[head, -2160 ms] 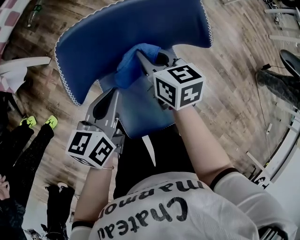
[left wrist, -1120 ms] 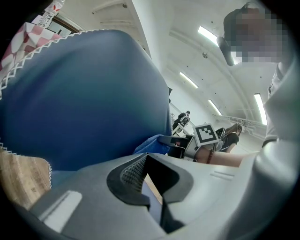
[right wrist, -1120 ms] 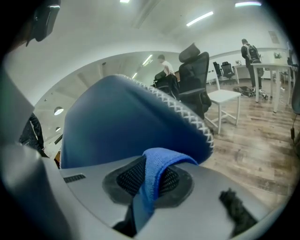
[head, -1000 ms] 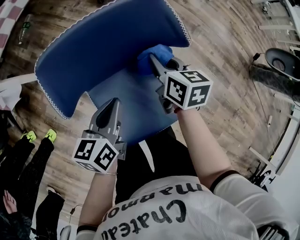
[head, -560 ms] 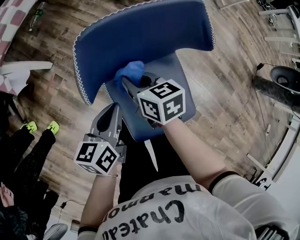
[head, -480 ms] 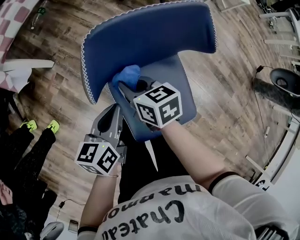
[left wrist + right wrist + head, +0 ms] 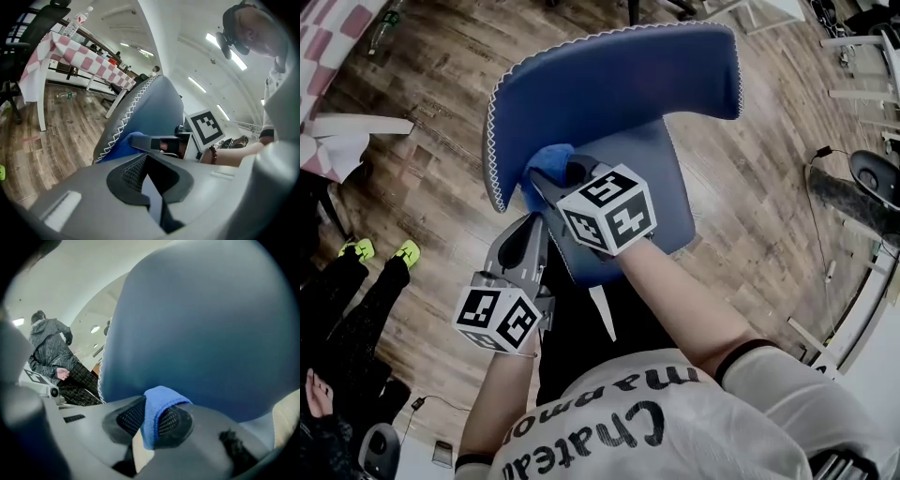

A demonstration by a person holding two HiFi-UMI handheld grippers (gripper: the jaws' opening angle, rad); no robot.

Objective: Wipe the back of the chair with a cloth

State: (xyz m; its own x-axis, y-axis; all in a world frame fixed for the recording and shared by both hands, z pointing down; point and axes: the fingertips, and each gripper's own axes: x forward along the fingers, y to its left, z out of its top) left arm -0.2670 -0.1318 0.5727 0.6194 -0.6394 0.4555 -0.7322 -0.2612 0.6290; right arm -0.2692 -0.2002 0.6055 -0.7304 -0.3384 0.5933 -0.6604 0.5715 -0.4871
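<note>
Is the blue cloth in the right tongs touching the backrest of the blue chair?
Touching. The left gripper view shows the blue cloth bunched against the blue chair backrest beside its white-stitched edge, with no gap; the right tongs are shut on it.

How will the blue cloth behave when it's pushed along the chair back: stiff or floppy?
Likely floppy: the blue cloth drapes over the pad of the right tongs instead of standing stiff. Probably light; pushed along the chair back, its fuzzy pile may drag and bunch.
</note>
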